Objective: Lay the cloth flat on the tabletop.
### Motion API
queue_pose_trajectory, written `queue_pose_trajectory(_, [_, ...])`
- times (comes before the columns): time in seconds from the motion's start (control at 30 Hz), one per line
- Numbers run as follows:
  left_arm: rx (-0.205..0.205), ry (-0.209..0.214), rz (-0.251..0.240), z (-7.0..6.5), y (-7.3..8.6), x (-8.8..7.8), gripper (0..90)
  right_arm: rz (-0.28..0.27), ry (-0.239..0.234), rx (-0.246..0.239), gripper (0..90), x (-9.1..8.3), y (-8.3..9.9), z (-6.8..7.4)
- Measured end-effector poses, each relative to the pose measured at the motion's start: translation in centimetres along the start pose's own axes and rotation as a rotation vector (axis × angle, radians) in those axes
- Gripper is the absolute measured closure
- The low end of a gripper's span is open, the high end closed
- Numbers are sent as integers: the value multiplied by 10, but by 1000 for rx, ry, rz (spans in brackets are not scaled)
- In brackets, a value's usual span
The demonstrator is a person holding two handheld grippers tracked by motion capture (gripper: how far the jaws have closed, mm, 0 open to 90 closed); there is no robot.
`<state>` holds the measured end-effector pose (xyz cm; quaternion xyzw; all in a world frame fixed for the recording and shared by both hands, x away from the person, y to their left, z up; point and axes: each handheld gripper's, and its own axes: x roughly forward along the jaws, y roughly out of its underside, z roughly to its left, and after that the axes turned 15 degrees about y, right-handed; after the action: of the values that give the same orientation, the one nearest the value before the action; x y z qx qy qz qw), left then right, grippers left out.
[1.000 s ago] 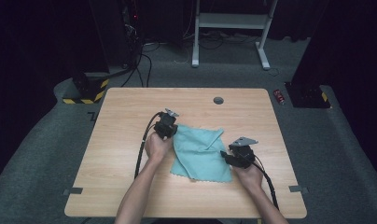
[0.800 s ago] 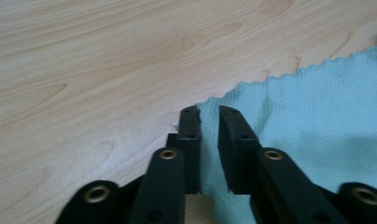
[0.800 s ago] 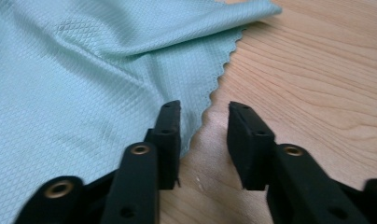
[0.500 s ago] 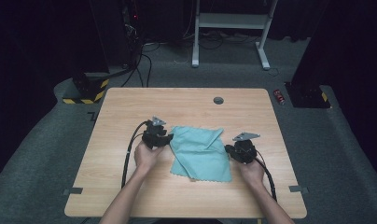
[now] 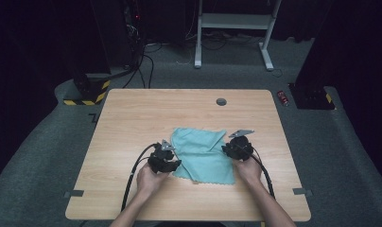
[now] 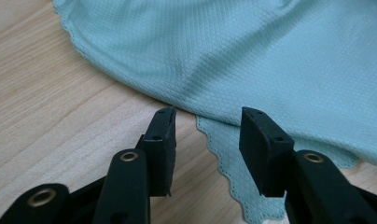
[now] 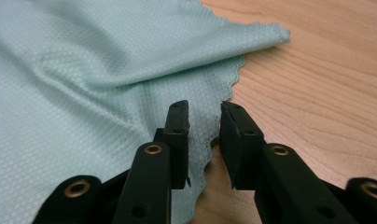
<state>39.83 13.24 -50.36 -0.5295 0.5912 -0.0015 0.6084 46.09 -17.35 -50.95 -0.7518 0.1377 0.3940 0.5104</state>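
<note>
Two grippers, one cloth (image 5: 201,153), folded over itself near the front middle of the table (image 5: 132,113). From the high view, the left gripper (image 5: 172,163) sits at the cloth's left edge and the right gripper (image 5: 227,149) at its right edge, both hands low on the table.

Left gripper view: fingers (image 6: 161,135) have just been opening, now about half apart, nothing pinched. The scalloped corner of the lower layer lies between them, with the top fold just ahead.

Right gripper view: fingers (image 7: 177,126) have just been opening too, a narrow gap, straddling the scalloped hem but not pressing it.

My guess is it's thin, soft microfibre: light, floppy, zero stiffness. I'd pinch a corner or hem, since grabbing mid-sheet would just bunch it.
</note>
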Motion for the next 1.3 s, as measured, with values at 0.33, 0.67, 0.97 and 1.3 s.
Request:
queue_pose_trajectory(0.33, [73, -14, 72, -7, -1, 5, 709, 17, 39, -77, 896, -1, -3, 5])
queue_pose_trajectory(0.67, [80, 40, 118, -13, 6, -4, 893, -2, 69, -62, 897, -16, 0, -10])
queue_pose_trajectory(0.97, [51, 58, 128, -18, 25, -19, 884, 28, 69, -46, 879, -12, 10, -16])
queue_pose_trajectory(1.3, [72, 40, 35, -25, 29, -27, 659, -50, 16, -66, 783, -46, 30, -5])
